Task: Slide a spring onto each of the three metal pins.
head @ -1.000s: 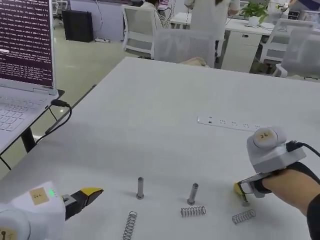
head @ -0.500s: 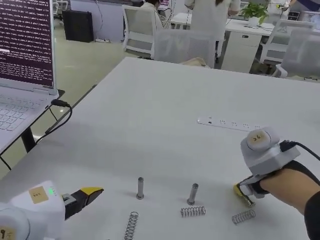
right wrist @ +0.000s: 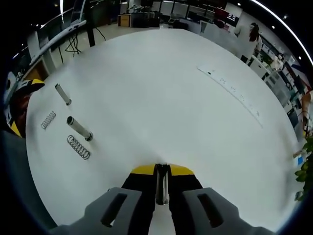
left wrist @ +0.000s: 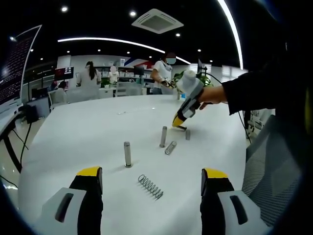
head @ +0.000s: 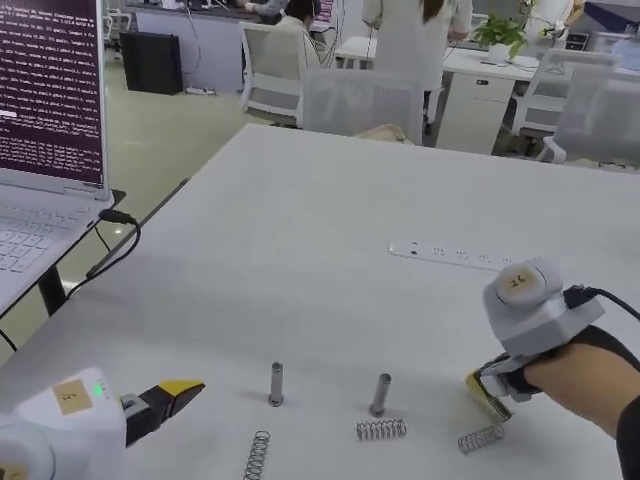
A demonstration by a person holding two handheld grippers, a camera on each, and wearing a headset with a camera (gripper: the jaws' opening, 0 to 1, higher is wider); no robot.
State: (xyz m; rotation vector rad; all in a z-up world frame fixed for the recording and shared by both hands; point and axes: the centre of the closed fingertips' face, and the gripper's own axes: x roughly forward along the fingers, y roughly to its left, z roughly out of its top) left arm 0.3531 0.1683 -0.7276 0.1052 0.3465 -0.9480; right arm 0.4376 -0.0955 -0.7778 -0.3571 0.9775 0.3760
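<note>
The third pin (right wrist: 161, 185) is off the table, clamped between the fingers of the right gripper (right wrist: 162, 169), which are closed tight on its shaft. In the head view that gripper (head: 488, 392) hangs low over the table (head: 330, 250), to the right of the middle pin (head: 380, 394). The pin is probably held there so it can be stood on end like the others.

The middle pin stands upright, and the left pin (head: 276, 384) stands upright well apart on its left. Upright, each leaves a free top for a spring to drop over. No spring is on any pin yet.

The middle spring (head: 381, 430) lies flat just in front of the middle pin, on the person's side. The left spring (head: 258, 455) lies further left and nearer the person, and the right spring (head: 481, 438) is off to the right, just below the right gripper. Each spring seems laid near its own pin to keep reaches short.

The left gripper (left wrist: 151, 172) waits left of the middle pin, fingers wide apart and empty, likely ready for the left spring. Beyond the middle pin lies a power strip (head: 455, 255), and far to its left is a laptop (head: 40, 150).
</note>
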